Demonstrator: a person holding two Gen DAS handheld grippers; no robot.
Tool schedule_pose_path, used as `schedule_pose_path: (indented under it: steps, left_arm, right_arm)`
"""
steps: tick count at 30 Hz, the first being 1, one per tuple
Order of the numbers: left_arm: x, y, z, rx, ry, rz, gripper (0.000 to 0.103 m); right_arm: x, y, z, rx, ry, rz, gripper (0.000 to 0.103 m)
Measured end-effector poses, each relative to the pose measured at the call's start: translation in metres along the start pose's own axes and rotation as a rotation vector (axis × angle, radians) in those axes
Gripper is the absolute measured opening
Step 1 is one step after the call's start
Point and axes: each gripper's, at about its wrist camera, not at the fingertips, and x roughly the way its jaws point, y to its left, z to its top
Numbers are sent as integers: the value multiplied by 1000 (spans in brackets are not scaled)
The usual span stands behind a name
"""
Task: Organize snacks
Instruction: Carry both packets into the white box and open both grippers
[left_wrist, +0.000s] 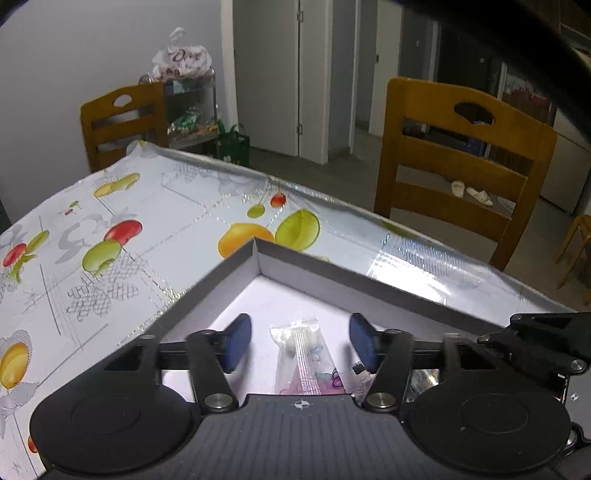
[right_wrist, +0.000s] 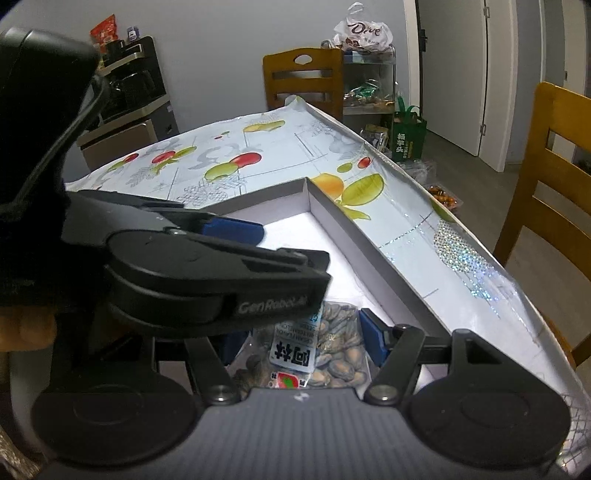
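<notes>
Both grippers were over the box (left_wrist: 236, 269) on the table (left_wrist: 177, 206) when I checked.

Left gripper (left_wrist: 300, 341): jaws roughly half open, pads clear on both sides of a clear candy packet (left_wrist: 300, 350) lying on the box floor. Not gripped. I read that as packet one placed.

Right gripper (right_wrist: 303, 332): also about half open, with a seed bag (right_wrist: 332, 354) between the pads. The left pad was hidden behind the left gripper body crossing the right view, so I couldn't tell if the bag was pinched or just lying loose. It looked to be down in the box, near the right wall.

Progress, my read: two snacks in the box. No other snacks on the visible tabletop; whatever remained was out of frame.

Orientation: packet's long axis ran near-to-far, along the left fingers, sealed end pointing to the far corner. Seed bag looked aligned near-to-far too, label upside down to the camera, but partly covered.
</notes>
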Motion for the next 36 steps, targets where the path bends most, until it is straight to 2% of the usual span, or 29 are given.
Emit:
schedule_pose_path:
  steps: [3,7,9,10,11,23,36]
  left_arm:
    - [-3,0,1,3,-15,5,75]
    - [-7,0,2,2,-30,11,79]
    - [-9,0,2,2,-31,12,81]
    - [-10,-1,2,4,-32,14,81]
    - [-12,0,2,1,-35,15,82]
    - [-46,2,-2,-25,-76,24,89]
    - [-115,8,-25,-32,-137,74,102]
  right_arm:
    - [1,1,0,-1,-5,-1,65]
    - [-2,1,0,13,-18,-22,67]
    - [-7,0,0,23,-37,-33,76]
    - [-10,-1,1,28,-59,-37,84]
    - [-13,-1,1,33,-77,-39,87]
    - [-43,4,-3,36,-100,-44,89]
    - [-98,36,-22,-6,-136,-16,91]
